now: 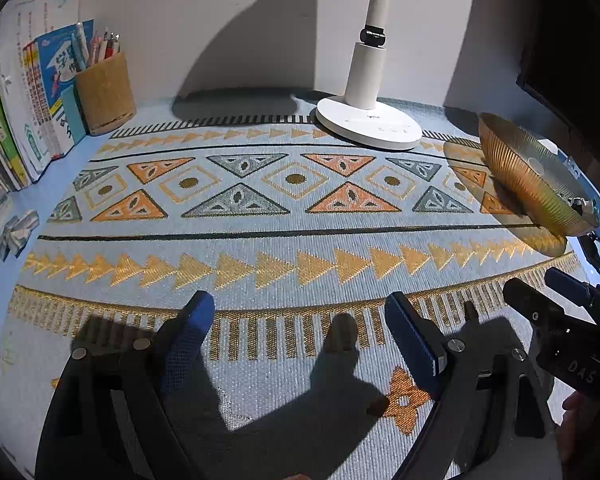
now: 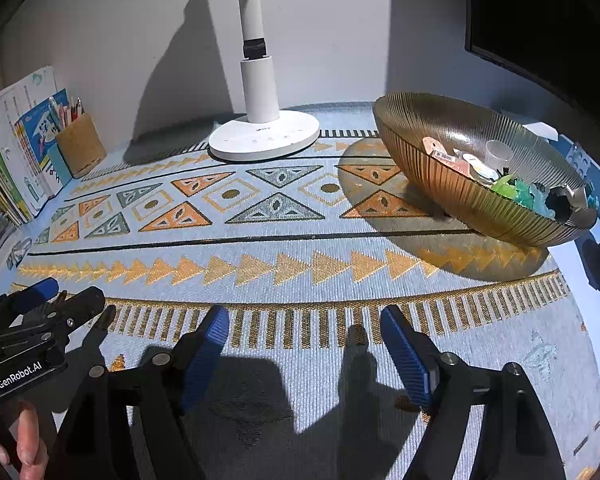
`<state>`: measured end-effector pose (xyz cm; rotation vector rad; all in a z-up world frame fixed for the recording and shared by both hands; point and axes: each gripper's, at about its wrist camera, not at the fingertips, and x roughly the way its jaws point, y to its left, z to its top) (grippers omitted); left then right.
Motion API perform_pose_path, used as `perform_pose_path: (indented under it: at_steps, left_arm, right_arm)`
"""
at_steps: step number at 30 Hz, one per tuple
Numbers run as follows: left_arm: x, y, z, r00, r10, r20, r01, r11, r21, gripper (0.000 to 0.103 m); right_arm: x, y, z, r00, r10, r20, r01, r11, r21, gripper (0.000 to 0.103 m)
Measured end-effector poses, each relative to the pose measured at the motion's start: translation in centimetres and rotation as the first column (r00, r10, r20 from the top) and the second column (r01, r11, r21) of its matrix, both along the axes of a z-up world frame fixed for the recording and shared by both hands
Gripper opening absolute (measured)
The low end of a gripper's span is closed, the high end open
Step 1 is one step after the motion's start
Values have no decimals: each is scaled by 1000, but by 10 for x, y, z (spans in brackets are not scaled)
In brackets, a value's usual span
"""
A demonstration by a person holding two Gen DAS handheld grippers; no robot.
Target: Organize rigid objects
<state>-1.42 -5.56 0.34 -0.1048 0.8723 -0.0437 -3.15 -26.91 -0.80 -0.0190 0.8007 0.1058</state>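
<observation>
An amber ribbed glass bowl [image 2: 451, 196] stands at the right on a patterned woven mat [image 2: 300, 248]. It holds several small items, among them orange packets [image 2: 439, 152], a clear cup [image 2: 497, 152] and green toys [image 2: 511, 190]. In the left wrist view the bowl [image 1: 511, 172] shows side-on. My left gripper [image 1: 300, 320] hangs open over the mat's near stripe band, with nothing between its blue pads. Over the same band my right gripper [image 2: 305, 332] stands open and empty, well short of the bowl. A small silvery object [image 1: 18, 232] lies at the mat's left edge.
A white lamp base [image 2: 264, 140] with its post stands at the back middle. A cork pen holder [image 1: 106, 96] and upright books [image 1: 28, 100] fill the back left corner. A dark monitor [image 2: 539, 20] hangs at the upper right. Each gripper appears at the edge of the other's view.
</observation>
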Motion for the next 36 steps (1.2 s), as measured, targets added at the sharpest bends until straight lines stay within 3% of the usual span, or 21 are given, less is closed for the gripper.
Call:
perform_pose_path:
  at_steps: [36]
  left_arm:
    - [0, -1, -1, 1000, -3, -5, 3, 1000, -11, 86]
  right_arm:
    - [1, 0, 0, 1000, 3, -1, -3, 1000, -4, 79]
